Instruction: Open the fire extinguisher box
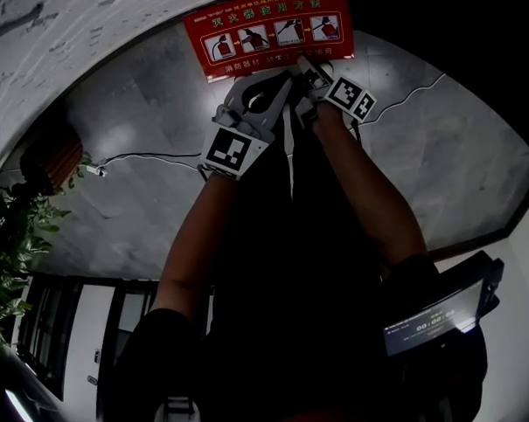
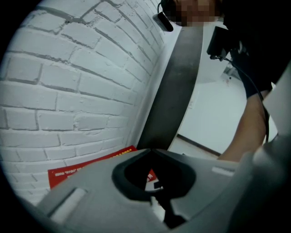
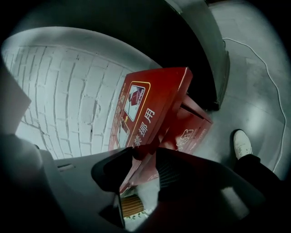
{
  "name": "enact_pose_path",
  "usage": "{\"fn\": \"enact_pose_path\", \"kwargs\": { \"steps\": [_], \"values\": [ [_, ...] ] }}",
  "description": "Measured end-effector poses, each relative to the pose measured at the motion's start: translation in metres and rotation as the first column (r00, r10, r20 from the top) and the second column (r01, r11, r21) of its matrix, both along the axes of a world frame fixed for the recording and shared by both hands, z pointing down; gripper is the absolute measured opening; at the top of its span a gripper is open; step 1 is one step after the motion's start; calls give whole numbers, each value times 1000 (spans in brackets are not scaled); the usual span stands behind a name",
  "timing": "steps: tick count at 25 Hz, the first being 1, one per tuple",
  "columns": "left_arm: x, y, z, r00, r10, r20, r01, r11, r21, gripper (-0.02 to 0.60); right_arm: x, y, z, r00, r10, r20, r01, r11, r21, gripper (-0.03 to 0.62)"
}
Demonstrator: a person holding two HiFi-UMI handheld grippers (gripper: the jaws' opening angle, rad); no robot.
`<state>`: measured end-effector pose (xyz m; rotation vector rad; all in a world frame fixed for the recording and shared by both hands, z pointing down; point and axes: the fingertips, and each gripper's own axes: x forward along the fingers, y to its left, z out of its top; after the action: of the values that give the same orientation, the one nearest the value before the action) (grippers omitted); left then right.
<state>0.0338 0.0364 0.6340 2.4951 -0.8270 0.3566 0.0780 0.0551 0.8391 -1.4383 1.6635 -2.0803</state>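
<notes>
The red fire extinguisher box (image 3: 191, 129) stands on the floor against a white brick wall. Its lid (image 3: 150, 102), with printed pictures, is swung up and tilted. The lid's lower edge runs between the jaws of my right gripper (image 3: 143, 152), which are shut on it at their tips. From the head view the lid (image 1: 270, 26) shows at the top, with the right gripper (image 1: 309, 68) at its lower edge. My left gripper (image 1: 281, 78) is right beside it. Seen from the left gripper view, that gripper (image 2: 152, 151) has its tips together and nothing between them, with the lid (image 2: 91, 167) beyond.
A white brick wall (image 2: 68, 91) rises behind the box, with a dark pillar (image 2: 177, 77) beside it. A thin cable (image 3: 268, 82) lies across the grey floor. A white shoe (image 3: 242, 143) stands right of the box. A plant (image 1: 12, 243) grows at the left.
</notes>
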Motion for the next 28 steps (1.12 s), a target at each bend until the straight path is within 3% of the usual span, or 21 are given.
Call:
{"fn": "enact_pose_path", "kwargs": {
  "steps": [11,19,28],
  "values": [
    [10,2,-21,1000,15,-18,-14,1000,10,4,2,2,-39,999,-23,33,22,1000,20,123],
    [15,9,-39,999,12,-39,-10,999,41,5,0,-7,-108,995,-54,79,41,987,158,106],
    [3,36,-17,1000,-8,-23,9,999,35,3,-2,-23,-145,993,-104,54,81,942,325,106]
  ]
}}
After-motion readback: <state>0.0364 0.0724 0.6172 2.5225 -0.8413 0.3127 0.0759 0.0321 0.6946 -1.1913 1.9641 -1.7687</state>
